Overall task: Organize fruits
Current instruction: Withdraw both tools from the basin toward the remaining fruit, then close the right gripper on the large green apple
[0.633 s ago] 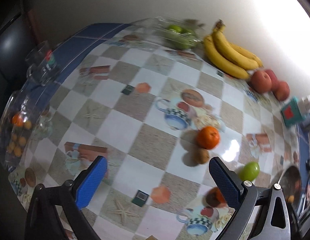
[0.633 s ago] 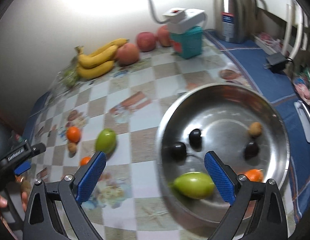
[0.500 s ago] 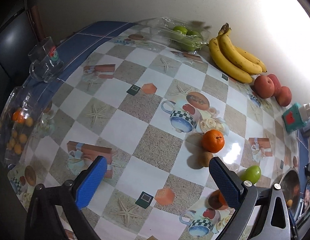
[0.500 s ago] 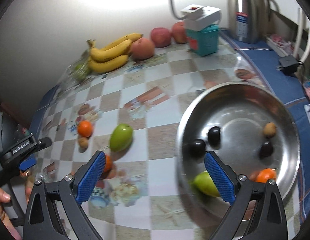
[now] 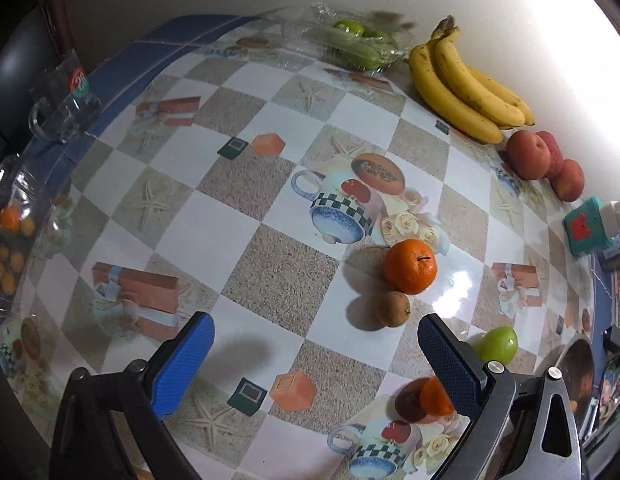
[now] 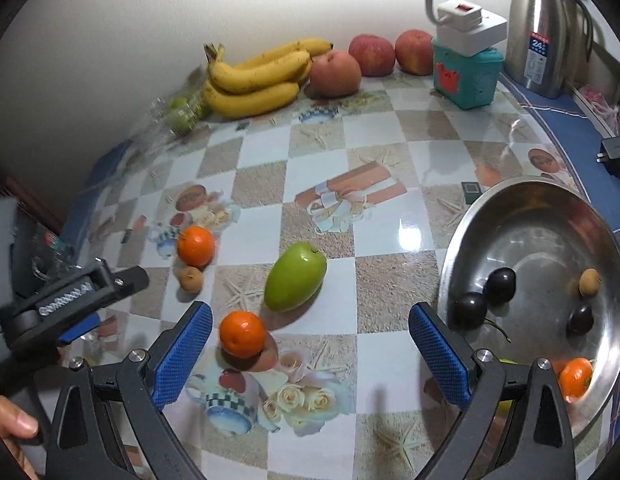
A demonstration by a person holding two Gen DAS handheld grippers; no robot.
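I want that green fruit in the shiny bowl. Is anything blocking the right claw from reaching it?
Nothing visible blocks it. The open right claw faces the green fruit over bare tablecloth; the small orange sits off toward the claw's left finger. The path sideways to the metal bowl looks free too.

The left gripper [image 5: 315, 354] with blue-padded fingers [image 5: 184, 362] fills the bottom of the frame, jaws spread wide and holding nothing, above the checkered, picture-printed tablecloth [image 5: 246, 216]. Right of centre sits a round orange tangerine [image 5: 409, 266], with a small brown fruit [image 5: 392, 308] just below it. A green mango-shaped fruit [image 5: 497, 344] lies lower right, and another tangerine [image 5: 433, 397] is partly hidden by the right finger. A yellow banana bunch [image 5: 465, 88] and red apples [image 5: 543, 164] line the wall at upper right.
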